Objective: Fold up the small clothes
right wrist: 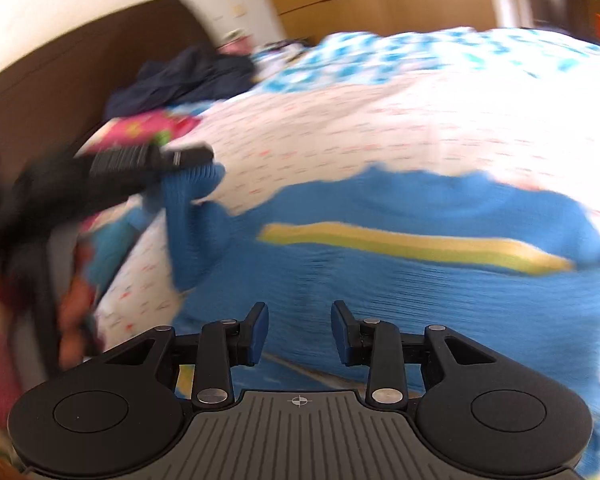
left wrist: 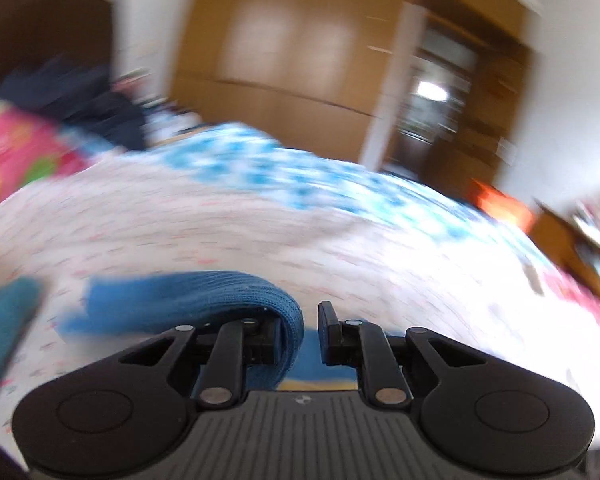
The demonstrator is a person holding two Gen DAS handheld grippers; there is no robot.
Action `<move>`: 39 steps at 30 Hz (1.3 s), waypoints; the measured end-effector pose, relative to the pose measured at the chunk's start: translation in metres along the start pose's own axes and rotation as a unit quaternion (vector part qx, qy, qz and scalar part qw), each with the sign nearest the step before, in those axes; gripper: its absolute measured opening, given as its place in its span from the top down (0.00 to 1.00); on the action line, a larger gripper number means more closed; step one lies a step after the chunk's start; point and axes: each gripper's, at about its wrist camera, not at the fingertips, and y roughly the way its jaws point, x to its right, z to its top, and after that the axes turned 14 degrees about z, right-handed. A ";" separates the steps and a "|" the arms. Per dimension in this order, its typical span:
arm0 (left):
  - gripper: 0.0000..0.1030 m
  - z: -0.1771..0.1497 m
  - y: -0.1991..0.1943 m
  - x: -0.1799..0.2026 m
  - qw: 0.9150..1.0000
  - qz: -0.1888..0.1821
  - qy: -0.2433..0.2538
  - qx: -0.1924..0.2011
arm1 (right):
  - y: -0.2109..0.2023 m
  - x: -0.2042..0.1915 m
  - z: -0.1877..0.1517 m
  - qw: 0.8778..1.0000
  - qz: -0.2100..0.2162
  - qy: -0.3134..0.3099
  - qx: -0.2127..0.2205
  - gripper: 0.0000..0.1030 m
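A small blue knit sweater (right wrist: 440, 280) with a yellow stripe lies on the white patterned bedspread (right wrist: 360, 128). My right gripper (right wrist: 299, 334) is open and empty just above the sweater's body. My left gripper (left wrist: 300, 334) has its jaws apart, and the sweater's blue sleeve (left wrist: 220, 296) drapes over its left finger (left wrist: 274, 340). In the right wrist view my left gripper (right wrist: 192, 158) is at the left, lifting that sleeve (right wrist: 192, 216) off the bed. Both views are motion-blurred.
A dark navy garment (right wrist: 188, 76) and a pink patterned pillow (left wrist: 16, 152) lie near the brown headboard (right wrist: 80, 60). A blue-and-white blanket (left wrist: 260, 164) covers the far side of the bed. Wooden wardrobes (left wrist: 300, 40) and a doorway (left wrist: 432, 112) stand behind.
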 end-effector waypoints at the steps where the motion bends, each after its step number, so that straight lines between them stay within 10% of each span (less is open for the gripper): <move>1: 0.79 -0.014 -0.008 0.023 0.998 -0.024 0.060 0.005 | -0.012 0.008 -0.001 1.000 -0.014 0.014 0.011 0.66; 7: 0.76 -0.066 -0.019 0.078 0.971 -0.059 0.227 -0.041 | -0.054 0.045 0.007 0.995 -0.051 0.066 0.054 0.64; 15: 0.72 -0.066 -0.018 0.067 0.979 -0.060 0.183 -0.069 | 0.007 -0.004 0.053 0.998 -0.007 -0.066 -0.018 0.61; 29: 0.71 -0.059 -0.009 0.034 0.983 -0.094 0.123 -0.098 | 0.185 -0.069 0.082 0.952 -0.027 -0.213 -0.220 0.62; 32: 0.70 -0.057 -0.007 0.028 0.984 -0.091 0.112 -0.103 | 0.179 -0.063 0.090 0.962 -0.027 -0.184 -0.199 0.91; 39: 0.61 -0.054 -0.011 0.025 0.985 -0.084 0.112 -0.100 | 0.068 -0.038 0.127 0.997 -0.014 -0.073 -0.035 0.91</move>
